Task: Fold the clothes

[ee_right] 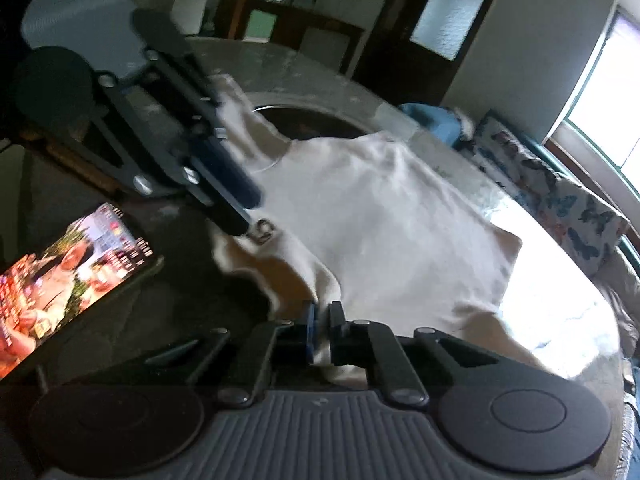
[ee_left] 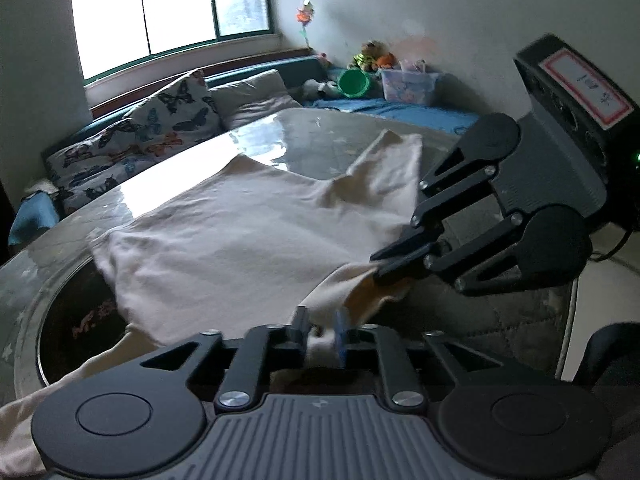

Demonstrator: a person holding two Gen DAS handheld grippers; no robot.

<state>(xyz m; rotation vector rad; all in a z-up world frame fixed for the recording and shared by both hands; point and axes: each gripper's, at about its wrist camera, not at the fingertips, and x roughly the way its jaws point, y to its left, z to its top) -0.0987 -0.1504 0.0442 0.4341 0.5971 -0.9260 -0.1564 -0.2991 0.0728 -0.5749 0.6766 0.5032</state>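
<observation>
We see the cream shirt (ee_left: 248,232) spread mid-frame on the desk (ee_left: 320,128). Our left gripper (ee_left: 322,330) at bottom centre and right gripper (ee_right: 322,320) each have jaws pinched narrow on the shirt's near edge. A phone (ee_right: 68,276) lies lower left.

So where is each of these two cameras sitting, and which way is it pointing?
Left wrist: sits on the left claw, looks across the cream shirt toward the window; the right claw shows too.
Right wrist: sits on the right claw, looks over the shirt toward a dark doorway; the left claw and a lit phone show.
Shared: shirt, table, both claws gripping cloth.
</observation>
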